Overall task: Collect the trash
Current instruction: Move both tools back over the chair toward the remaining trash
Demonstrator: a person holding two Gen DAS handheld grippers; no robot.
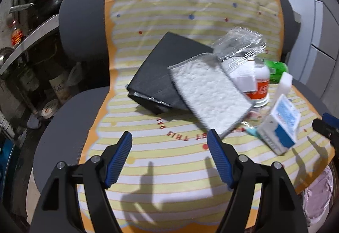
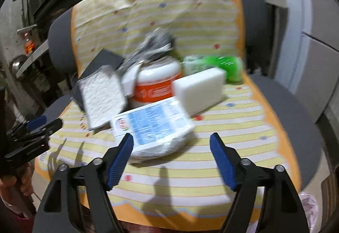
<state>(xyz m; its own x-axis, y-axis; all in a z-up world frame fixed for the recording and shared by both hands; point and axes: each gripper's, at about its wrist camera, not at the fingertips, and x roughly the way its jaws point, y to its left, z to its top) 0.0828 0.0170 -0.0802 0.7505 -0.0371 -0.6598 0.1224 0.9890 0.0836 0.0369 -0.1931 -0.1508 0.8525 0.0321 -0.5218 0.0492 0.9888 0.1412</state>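
A pile of trash lies on a chair seat under a yellow striped cloth (image 1: 169, 161). In it are a black flat packet (image 1: 161, 72), a white textured pad (image 1: 209, 93), crinkled clear wrap (image 1: 241, 42), an orange and white tub (image 2: 156, 82), a green packet (image 2: 222, 65), a white foam block (image 2: 199, 89) and a blue and white carton (image 2: 152, 125). My left gripper (image 1: 169, 133) stands open over bare cloth, short of the pad. My right gripper (image 2: 171, 135) is open too, and the carton lies just beyond its left finger. Nothing sits between either pair of fingers.
A pink plastic bag (image 1: 317, 197) hangs below the seat's right front corner. Dark cluttered shelves (image 1: 27, 46) and a tape roll (image 1: 49, 107) stand to the left of the chair. A pale tiled wall (image 1: 322, 31) is on the right. A hand (image 2: 23, 182) holds the left gripper's handle.
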